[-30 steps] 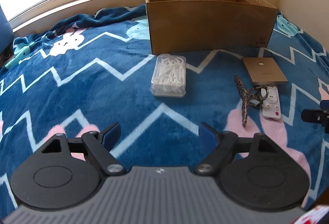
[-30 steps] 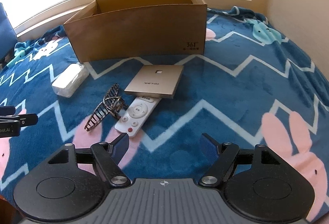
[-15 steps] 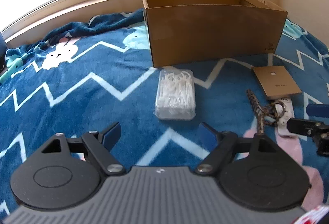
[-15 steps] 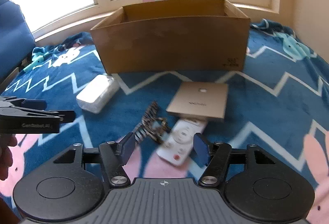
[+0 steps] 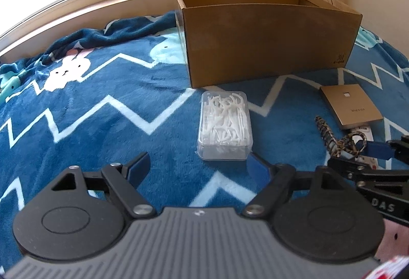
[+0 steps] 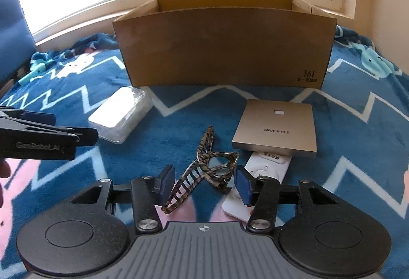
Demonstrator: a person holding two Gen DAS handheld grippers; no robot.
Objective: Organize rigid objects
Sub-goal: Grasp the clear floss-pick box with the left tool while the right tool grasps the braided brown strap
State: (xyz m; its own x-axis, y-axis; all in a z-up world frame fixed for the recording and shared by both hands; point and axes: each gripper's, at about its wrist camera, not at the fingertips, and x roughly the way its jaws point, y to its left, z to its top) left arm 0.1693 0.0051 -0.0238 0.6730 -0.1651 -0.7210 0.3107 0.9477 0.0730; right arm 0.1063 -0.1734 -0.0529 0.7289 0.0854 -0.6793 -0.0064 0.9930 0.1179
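Moved in closer on both sides since a second ago: right tongs (image 6: 203, 185) now straddling the tortoiseshell hair clip (image 6: 204, 171) instead of hanging back over bare blanket, left tongs (image 5: 198, 166) brought up to the near end of the clear floss-pick box (image 5: 225, 124). Right jaws closing, clip between the blue pads but not yet pinched, gaps showing on both sides. Left jaws wide apart, gripping nothing, box just beyond the tips.

Lying on the blue zigzag blanket (image 6: 358, 151), near side of the open cardboard box (image 6: 225, 48): clip in the middle, white remote (image 6: 260, 174) touching it on the right and partly tucked under the flat gold router box (image 6: 277, 126).

Risks, judged from here:
- Right pad sitting right over the remote's near end; likely to catch it along with the clip and drag or tip it.
- Clip springy and open-toothed, lying at a slant to the jaws; could twist or squirt out sideways under squeeze.
- Soft bedding giving way under a downward push, burying a pad.
- Two tools working near each other; possible knock while lifting toward the cardboard box.
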